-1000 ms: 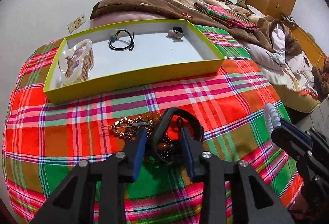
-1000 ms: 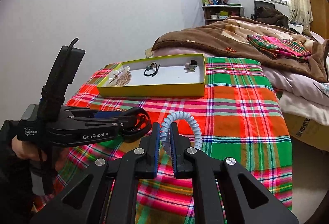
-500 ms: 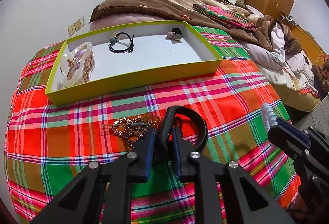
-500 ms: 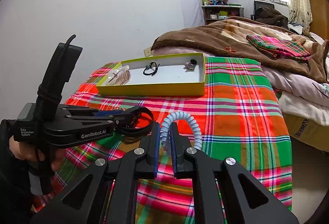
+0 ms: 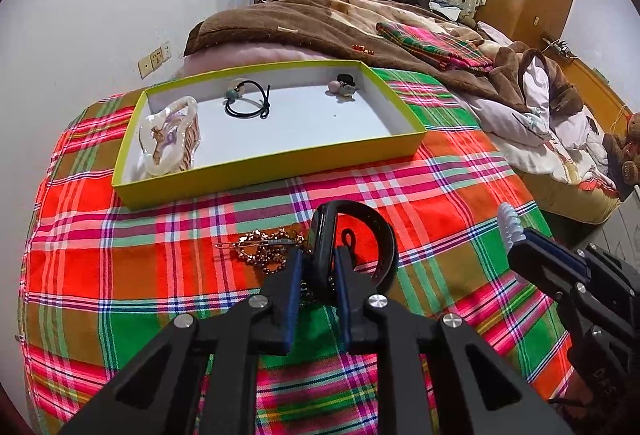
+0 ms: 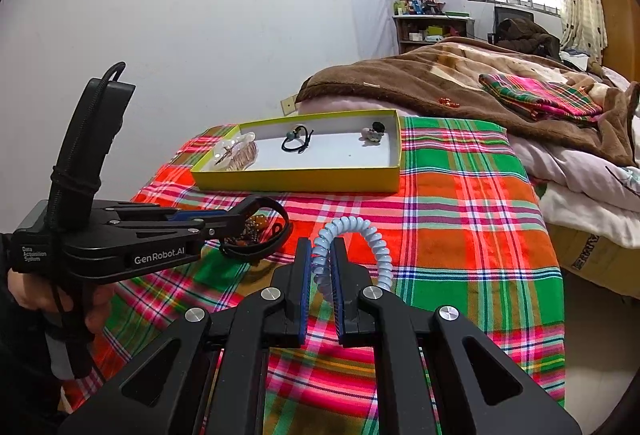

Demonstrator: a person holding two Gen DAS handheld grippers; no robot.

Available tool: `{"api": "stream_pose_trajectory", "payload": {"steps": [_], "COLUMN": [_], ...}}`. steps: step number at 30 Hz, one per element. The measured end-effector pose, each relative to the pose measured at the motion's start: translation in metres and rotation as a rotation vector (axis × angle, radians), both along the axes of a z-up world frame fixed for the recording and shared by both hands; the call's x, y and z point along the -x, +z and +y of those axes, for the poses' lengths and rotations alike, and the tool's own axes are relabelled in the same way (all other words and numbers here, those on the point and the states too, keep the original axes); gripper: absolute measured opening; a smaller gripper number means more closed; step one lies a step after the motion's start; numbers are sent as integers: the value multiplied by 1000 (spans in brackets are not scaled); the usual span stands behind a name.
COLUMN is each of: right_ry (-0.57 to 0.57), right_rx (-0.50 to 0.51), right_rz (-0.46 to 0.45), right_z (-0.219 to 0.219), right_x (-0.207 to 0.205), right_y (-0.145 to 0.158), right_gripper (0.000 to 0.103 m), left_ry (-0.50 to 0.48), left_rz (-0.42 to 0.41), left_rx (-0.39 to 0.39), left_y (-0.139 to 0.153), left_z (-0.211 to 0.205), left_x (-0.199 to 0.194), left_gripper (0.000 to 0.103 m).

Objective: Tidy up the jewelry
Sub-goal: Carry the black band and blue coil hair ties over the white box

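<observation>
Left tongs just closed on something – right tongs clamped too.

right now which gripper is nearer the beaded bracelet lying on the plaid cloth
Left. The left gripper sits right beside the beaded bracelet, shut on a black band. The right gripper is farther off, holding a spiral hair tie.

brown blanket, plaid bedspread
</observation>
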State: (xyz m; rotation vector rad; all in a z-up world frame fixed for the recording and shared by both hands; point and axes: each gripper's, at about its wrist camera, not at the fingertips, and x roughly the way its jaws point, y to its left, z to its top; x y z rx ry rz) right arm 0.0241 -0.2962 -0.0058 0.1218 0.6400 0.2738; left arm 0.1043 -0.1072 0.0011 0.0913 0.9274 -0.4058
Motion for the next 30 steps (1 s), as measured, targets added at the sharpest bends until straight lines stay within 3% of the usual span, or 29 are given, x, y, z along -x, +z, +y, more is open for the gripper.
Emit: {"api": "stream_pose_trajectory", "payload": {"steps": [15,30], "right_ry": [3,-15], "right_rx": [23,55], "right_rz": [-38,-53], "right_z": [5,6], "right_x": [-14,-64], "right_y": [23,42], "right_gripper": [10,10], "left_ry": [8,20], "left_rz": [-46,-84], "left_rx": [22,41], "left_y": [25,49], "left_z": [9,18], "left_x": [-2,-44], "left_gripper": [17,17]}}
